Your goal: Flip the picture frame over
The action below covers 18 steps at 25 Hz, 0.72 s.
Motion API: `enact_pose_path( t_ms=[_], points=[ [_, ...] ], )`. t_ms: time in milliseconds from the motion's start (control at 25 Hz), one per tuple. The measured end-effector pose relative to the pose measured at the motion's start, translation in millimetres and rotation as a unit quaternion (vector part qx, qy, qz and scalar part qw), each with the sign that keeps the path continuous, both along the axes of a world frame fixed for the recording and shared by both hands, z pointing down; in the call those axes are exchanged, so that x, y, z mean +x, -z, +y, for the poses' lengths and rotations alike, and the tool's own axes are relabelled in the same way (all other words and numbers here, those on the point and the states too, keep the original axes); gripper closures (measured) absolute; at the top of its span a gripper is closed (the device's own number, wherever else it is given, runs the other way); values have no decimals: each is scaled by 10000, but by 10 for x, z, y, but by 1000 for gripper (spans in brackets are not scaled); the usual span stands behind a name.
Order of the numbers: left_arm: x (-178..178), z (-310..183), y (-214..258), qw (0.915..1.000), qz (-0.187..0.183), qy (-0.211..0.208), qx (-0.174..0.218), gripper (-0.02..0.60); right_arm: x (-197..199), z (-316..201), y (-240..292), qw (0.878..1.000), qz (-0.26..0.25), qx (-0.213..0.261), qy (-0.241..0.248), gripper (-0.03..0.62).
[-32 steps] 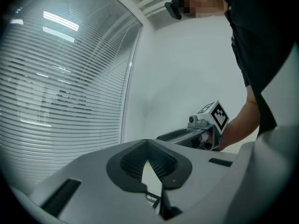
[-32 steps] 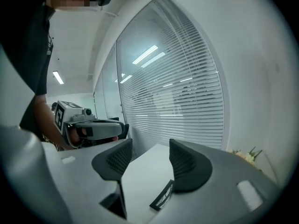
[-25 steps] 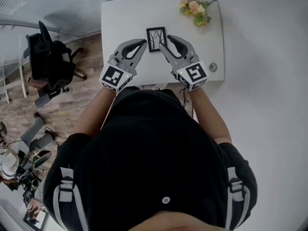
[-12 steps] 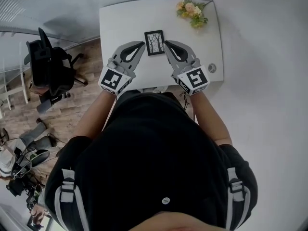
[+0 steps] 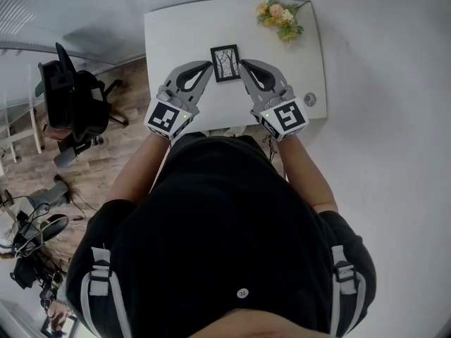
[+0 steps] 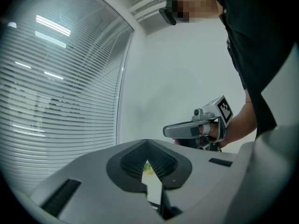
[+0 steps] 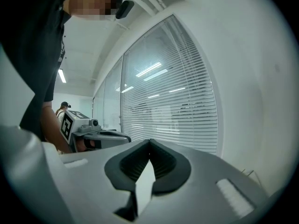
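Picture frame (image 5: 225,63) lies flat, tree print up, on the white table (image 5: 176,27), upper centre. Left gripper (image 5: 206,65) and right gripper (image 5: 244,65) flank it, tips just beside its side edges; contact unclear. Right jaws have just closed on nothing; left jaws together too. Flowers (image 5: 280,18) upper right, office chair (image 5: 70,97) left.

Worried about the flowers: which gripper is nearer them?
Right. The right gripper, jaws just closed empty, is right of the picture frame, toward the flowers; the left gripper is left of the frame, farther.
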State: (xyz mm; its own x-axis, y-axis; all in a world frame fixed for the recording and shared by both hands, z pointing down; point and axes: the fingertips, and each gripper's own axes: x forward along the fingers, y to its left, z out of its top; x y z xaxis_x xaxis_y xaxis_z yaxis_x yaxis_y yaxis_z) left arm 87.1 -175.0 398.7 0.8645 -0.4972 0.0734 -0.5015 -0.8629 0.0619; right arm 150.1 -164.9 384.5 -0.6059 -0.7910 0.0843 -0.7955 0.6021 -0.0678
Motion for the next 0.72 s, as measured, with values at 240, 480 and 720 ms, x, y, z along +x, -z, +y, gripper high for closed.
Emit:
enact_pose_path(
  t_ms=[240, 480, 720],
  points=[
    [8, -19, 8, 10000, -44, -6, 25, 577, 14, -22, 14, 10000, 27, 21, -7, 585],
    [-18, -47, 0, 10000, -64, 13, 52, 577, 16, -45, 22, 10000, 62, 25, -21, 585],
    [-9, -81, 11, 10000, -42, 46, 12, 577, 24, -75, -1, 10000, 62, 16, -4, 585]
  ],
)
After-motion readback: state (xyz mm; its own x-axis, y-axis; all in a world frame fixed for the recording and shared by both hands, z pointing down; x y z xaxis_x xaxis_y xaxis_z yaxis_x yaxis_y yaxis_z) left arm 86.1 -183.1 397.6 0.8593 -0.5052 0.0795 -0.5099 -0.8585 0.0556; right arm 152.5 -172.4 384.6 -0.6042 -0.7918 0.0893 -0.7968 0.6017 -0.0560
